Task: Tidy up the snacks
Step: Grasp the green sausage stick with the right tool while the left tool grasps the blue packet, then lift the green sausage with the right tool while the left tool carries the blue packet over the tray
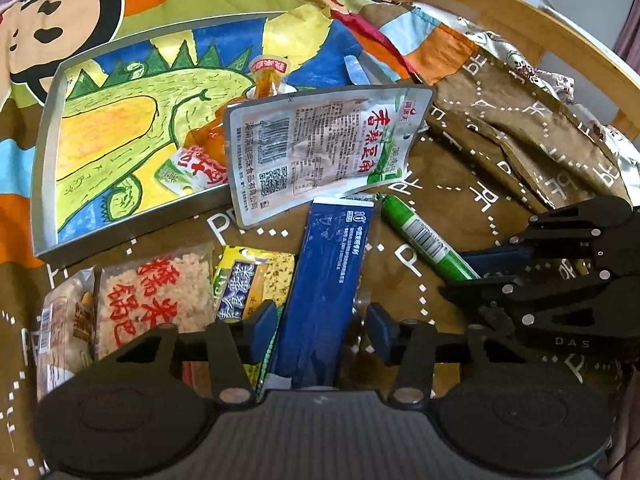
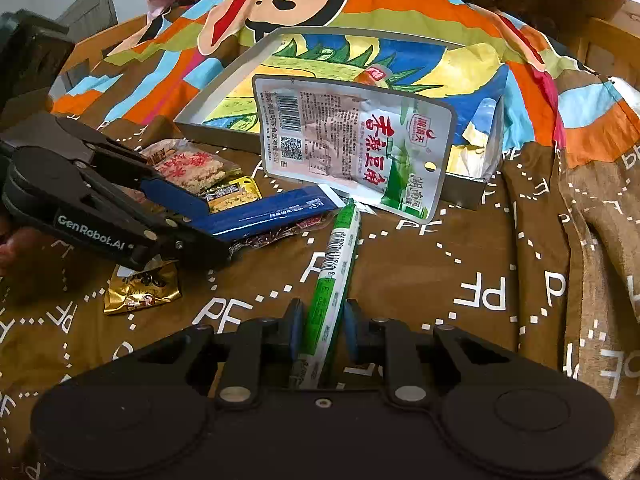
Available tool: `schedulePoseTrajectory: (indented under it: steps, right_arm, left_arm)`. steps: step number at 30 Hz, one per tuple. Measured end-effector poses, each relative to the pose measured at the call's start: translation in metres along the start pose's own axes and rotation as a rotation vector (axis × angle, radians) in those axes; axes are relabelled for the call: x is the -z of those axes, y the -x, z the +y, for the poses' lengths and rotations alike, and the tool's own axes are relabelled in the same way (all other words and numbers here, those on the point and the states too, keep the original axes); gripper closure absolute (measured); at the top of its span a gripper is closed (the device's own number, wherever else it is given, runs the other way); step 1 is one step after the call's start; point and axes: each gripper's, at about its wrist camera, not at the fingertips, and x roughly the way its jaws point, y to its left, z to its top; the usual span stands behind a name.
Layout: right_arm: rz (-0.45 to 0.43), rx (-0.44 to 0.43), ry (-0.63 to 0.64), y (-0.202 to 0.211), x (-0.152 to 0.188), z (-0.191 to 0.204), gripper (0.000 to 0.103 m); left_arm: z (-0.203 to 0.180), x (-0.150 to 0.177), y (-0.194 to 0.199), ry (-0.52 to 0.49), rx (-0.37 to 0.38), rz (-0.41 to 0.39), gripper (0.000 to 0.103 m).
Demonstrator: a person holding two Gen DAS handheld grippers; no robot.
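The green stick [image 2: 334,276] is being straddled, not pinched yet, by the right hand-held gripper [image 2: 319,330], and the blue packet [image 1: 324,300] by the spread left hand-held gripper [image 1: 320,326], near the tray [image 1: 44,152] on the bed. The slippery wrappers could easily be squirted out sideways.

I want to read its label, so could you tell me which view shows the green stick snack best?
The right wrist view: the green stick snack runs lengthwise between the right gripper, barcode facing up. The left wrist view shows it smaller, its end hidden.
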Motion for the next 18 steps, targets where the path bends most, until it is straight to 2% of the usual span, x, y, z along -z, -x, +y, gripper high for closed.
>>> schedulePoseTrajectory:
  steps: [2,3,7,11,15,18]
  right_arm:
    - [0.003,0.002,0.001,0.000,0.000,0.001,0.079]
    - [0.004,0.003,0.001,0.000,0.000,0.001,0.079]
    - [0.005,0.004,0.002,0.000,0.000,0.001,0.079]
    - [0.006,0.006,0.000,-0.001,0.000,0.001,0.079]
    - [0.006,0.000,-0.016,-0.003,0.000,-0.001,0.077]
    - [0.000,-0.013,-0.040,-0.005,0.000,-0.003,0.073]
  left_arm:
    - [-0.002,0.001,0.000,0.005,0.016,0.027,0.062]
    - [-0.005,0.003,-0.001,0.000,0.019,0.045,0.063]
    - [-0.013,0.005,-0.003,-0.033,-0.012,0.049,0.063]
    - [-0.007,0.001,-0.008,0.027,-0.050,0.054,0.056]
    - [-0.002,-0.001,-0.012,0.087,-0.036,0.042,0.056]
    - [-0.004,-0.004,-0.013,0.084,-0.046,0.042,0.056]
